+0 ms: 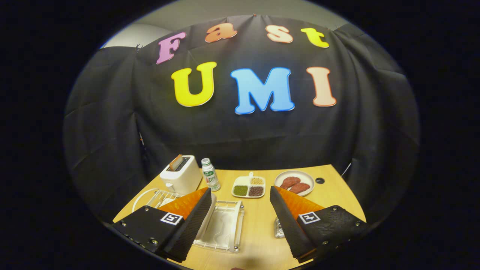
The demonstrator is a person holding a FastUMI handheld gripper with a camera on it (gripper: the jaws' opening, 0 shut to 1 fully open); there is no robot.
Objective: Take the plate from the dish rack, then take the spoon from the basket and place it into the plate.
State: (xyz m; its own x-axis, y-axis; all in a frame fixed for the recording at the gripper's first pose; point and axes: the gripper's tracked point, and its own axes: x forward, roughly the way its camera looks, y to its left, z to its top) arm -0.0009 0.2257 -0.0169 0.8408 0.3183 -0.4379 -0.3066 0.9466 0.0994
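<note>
A pale wooden table (258, 225) stands before black cloth, bare between the gripper (240, 208) and its spread, empty fingers. A clear plastic tray (221, 227) lies just ahead; the white wire dish rack (159, 197) holds a white plate (140, 198) beside the left finger, near the table's edge.

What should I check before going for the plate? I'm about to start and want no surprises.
1. Tool open and holding nothing: ok, the fingers stand wide apart.
2. Dish rack found: ok, it lies beyond the left finger, in front of the toaster.
3. Plate in the rack: cannot tell for sure; a white curved rim shows at the rack's far side, mostly hidden by the finger.
4. Basket with spoon: cannot tell; something shiny sits beside the right finger, largely hidden.
5. Free spot on the table for the plate: ok, bare wood between the fingers, right of the clear tray.
</note>
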